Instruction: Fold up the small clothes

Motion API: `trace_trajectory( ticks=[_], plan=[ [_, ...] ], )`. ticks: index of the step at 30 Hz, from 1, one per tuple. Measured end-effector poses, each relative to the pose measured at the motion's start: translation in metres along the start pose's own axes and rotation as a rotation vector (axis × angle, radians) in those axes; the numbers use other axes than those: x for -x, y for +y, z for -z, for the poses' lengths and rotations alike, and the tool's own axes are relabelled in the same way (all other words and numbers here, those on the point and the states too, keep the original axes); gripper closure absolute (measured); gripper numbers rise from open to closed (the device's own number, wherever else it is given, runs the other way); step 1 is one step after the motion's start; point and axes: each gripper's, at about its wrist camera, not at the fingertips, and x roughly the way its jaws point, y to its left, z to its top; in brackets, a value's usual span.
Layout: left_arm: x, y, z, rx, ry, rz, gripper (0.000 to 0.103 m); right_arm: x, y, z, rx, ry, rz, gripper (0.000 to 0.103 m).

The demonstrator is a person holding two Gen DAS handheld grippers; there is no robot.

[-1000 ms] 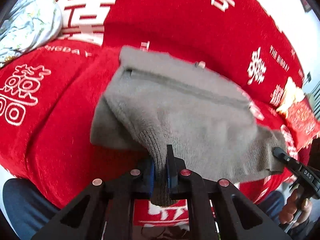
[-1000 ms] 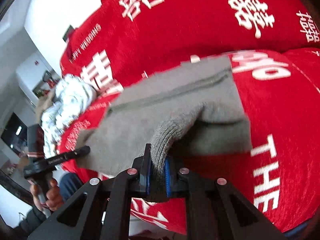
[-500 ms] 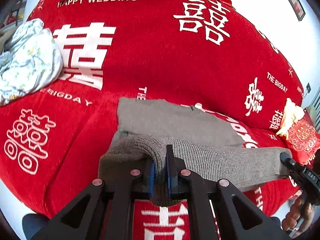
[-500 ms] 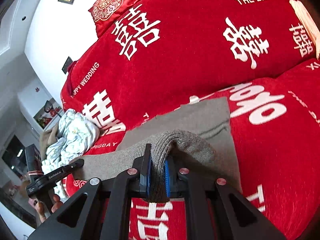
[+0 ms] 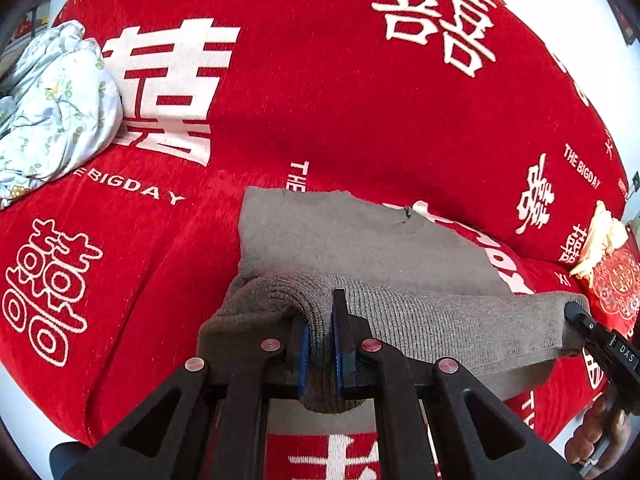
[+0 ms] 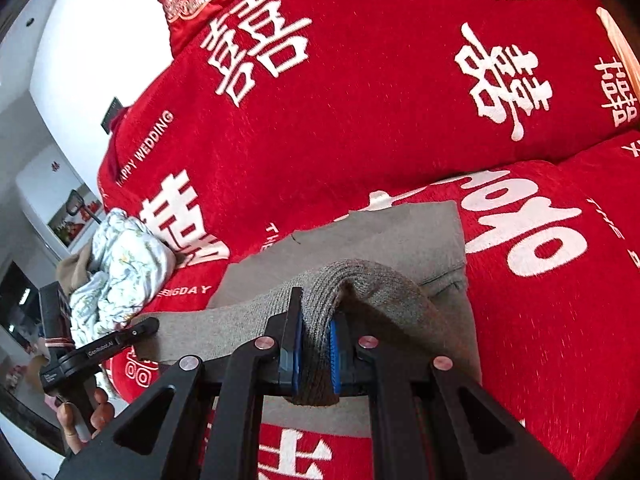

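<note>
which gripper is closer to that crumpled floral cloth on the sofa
Left. The left gripper grips the grey sweater on the side toward the floral cloth; the right gripper grips its far end.

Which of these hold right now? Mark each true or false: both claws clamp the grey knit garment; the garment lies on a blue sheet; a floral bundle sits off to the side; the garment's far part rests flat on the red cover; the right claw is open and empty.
1. Both claws clamp the grey knit garment. True: the left claw and the right claw each pinch its ribbed edge.
2. The garment lies on a blue sheet. False: it lies on the red cover with white lettering.
3. A floral bundle sits off to the side. True.
4. The garment's far part rests flat on the red cover. True.
5. The right claw is open and empty. False: it is shut on the garment.
</note>
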Motion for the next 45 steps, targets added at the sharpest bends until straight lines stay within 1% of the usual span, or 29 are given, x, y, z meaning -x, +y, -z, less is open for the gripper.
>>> trace_trajectory(
  ticks=[11,21,32,38,45],
  plan=[
    [-0.035,-0.007,-0.03,-0.006,0.046,-0.023,0.093,-0.04,-0.011,-0.027,-0.035,0.053,0.047,0.092],
    [-0.056,-0.009,-0.049,-0.015,0.074,-0.033,0.093,-0.063,-0.016,-0.043,-0.035,0.081,0.083,0.092],
    [-0.072,-0.01,-0.065,-0.016,0.084,-0.039,0.093,-0.081,-0.018,-0.056,-0.037,0.092,0.1,0.092],
    [-0.086,-0.016,-0.071,-0.038,0.098,-0.062,0.093,-0.092,-0.025,-0.061,-0.043,0.107,0.117,0.092],
    [-0.103,-0.026,-0.071,-0.077,0.11,-0.096,0.093,-0.111,-0.041,-0.061,-0.08,0.144,0.136,0.092]
  ],
)
